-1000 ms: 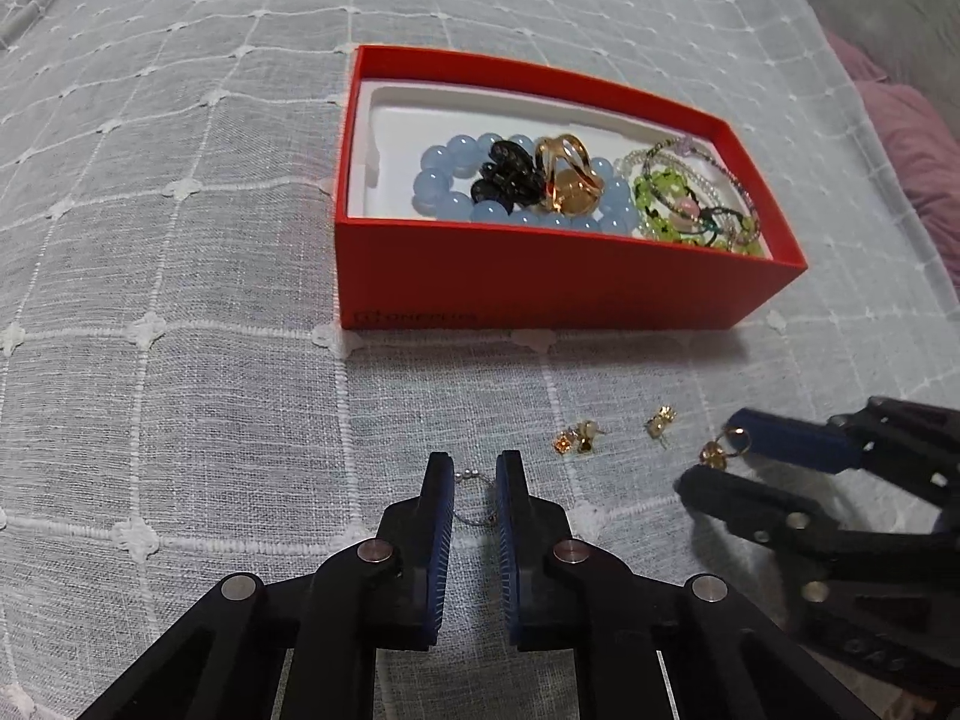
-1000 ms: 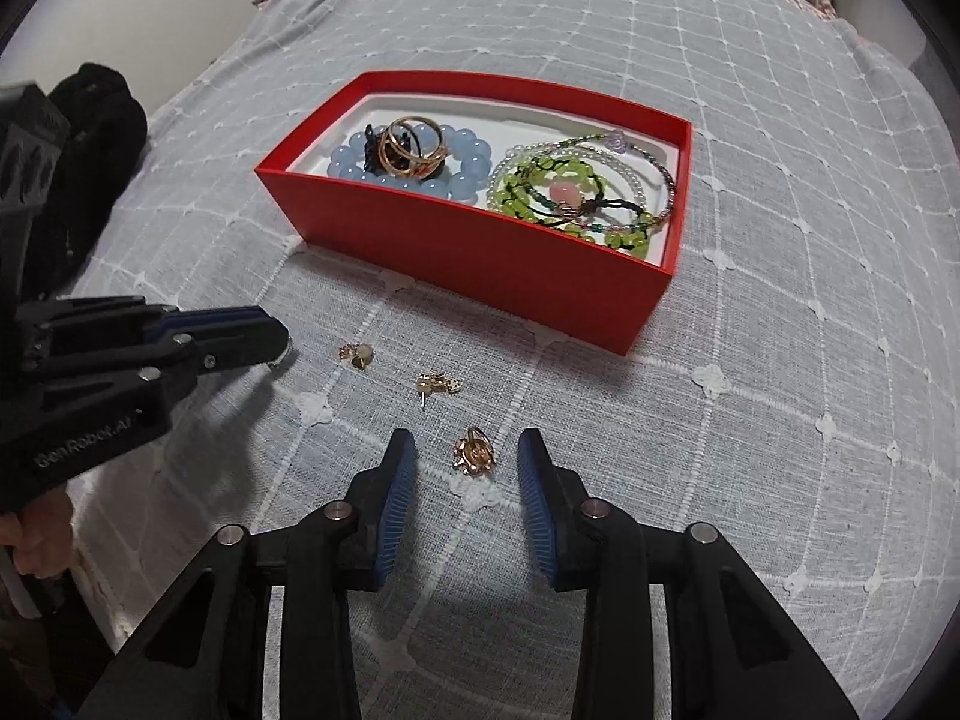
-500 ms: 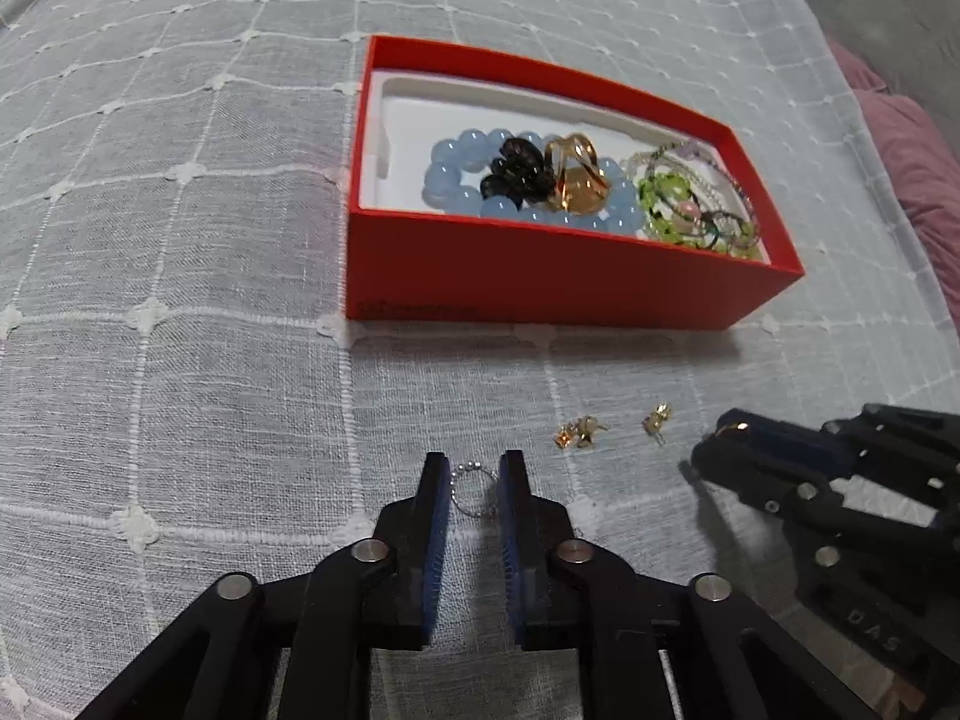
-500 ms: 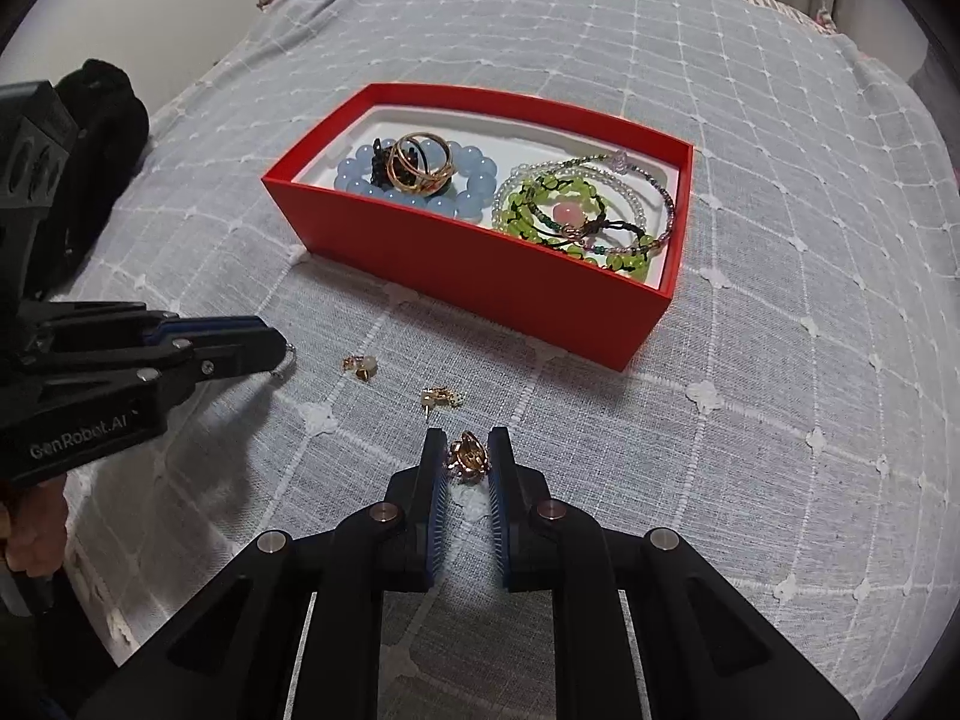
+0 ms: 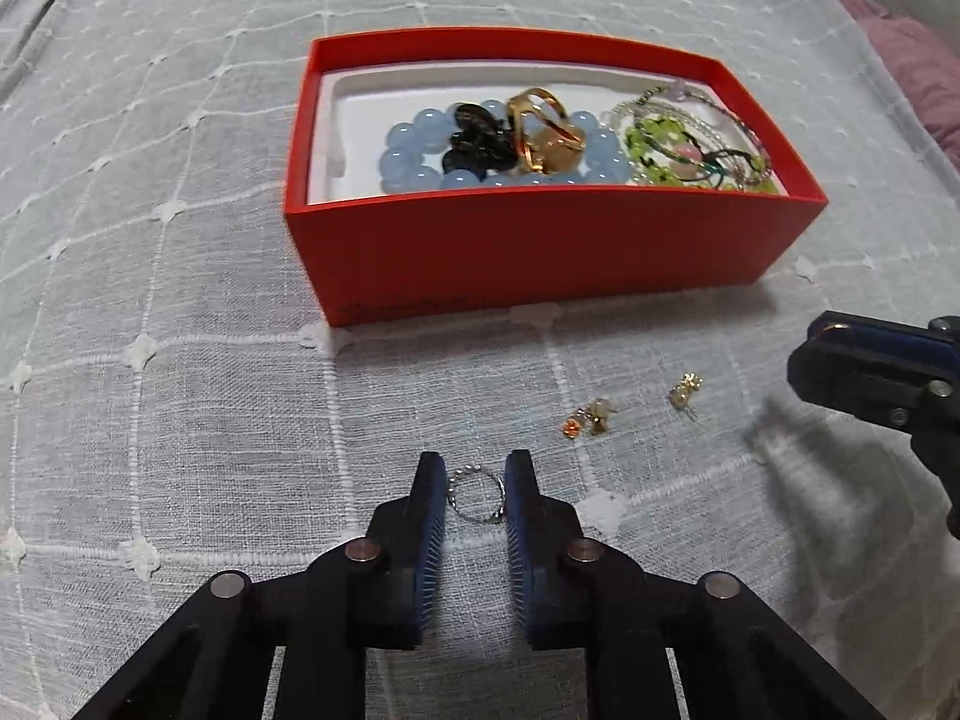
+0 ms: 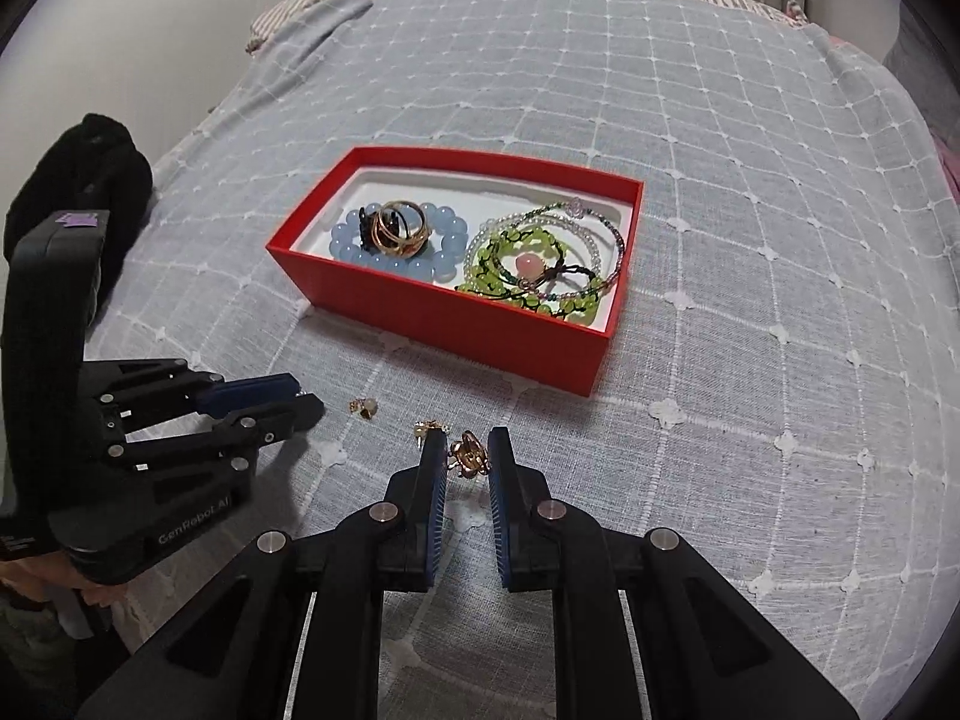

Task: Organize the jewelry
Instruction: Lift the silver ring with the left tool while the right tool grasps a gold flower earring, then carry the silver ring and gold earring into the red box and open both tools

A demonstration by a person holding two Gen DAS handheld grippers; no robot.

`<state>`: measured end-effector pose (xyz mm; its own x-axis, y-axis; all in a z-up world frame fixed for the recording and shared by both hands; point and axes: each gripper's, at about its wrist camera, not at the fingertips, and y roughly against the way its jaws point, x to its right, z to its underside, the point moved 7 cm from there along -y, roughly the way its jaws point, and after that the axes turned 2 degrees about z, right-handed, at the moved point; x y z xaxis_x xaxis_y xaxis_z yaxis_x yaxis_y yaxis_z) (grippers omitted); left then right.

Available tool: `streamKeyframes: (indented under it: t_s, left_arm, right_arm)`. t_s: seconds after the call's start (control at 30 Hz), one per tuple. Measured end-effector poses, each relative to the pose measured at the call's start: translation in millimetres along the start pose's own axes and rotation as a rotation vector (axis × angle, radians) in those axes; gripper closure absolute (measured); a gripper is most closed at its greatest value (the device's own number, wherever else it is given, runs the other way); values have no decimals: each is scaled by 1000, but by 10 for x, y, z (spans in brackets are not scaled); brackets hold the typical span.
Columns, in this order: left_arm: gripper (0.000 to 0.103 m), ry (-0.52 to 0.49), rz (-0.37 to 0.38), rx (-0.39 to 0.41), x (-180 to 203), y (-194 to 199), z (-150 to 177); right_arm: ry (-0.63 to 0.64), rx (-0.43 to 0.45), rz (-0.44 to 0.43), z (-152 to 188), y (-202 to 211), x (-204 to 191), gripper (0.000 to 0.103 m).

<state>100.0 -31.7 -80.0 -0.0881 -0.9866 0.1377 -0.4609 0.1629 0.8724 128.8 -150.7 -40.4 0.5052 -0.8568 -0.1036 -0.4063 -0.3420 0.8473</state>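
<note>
A red box (image 5: 540, 252) (image 6: 480, 330) sits on the grey bedspread and holds a blue bead bracelet (image 5: 420, 144), gold rings (image 5: 540, 132) and green bead strings (image 5: 690, 150). My left gripper (image 5: 475, 495) is shut on a small silver ring (image 5: 477, 498) and holds it above the cloth. My right gripper (image 6: 468, 459) is shut on a gold ring (image 6: 469, 455), lifted off the cloth. Two small gold earrings (image 5: 588, 417) (image 5: 684, 393) lie on the cloth between the grippers and the box.
The left gripper's body (image 6: 150, 420) shows at the left of the right wrist view. A black garment (image 6: 90, 174) lies at the bed's left edge. A pink cushion (image 5: 918, 72) is at the far right.
My right gripper closed on the gold ring and lifted it. My left gripper rose with the silver ring between its fingers. Both views now sit higher above the cloth.
</note>
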Motion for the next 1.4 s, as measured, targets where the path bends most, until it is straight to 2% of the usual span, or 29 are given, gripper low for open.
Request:
streamKeyframes:
  t_s: [0.63, 0.93, 1.13, 1.4]
  left_arm:
    - [102, 30, 17, 9, -85, 70, 2]
    - [102, 70, 38, 36, -173, 193, -24]
    - [102, 88, 73, 62, -206, 317, -35]
    - [102, 121, 142, 148, -264, 611, -165]
  right_arm:
    - [-16, 23, -7, -28, 91, 25, 89]
    - [-25, 31, -6, -43, 127, 51, 89]
    - [-40, 36, -56, -51, 172, 18, 89]
    - [-73, 76, -125, -138, 323, 0, 89]
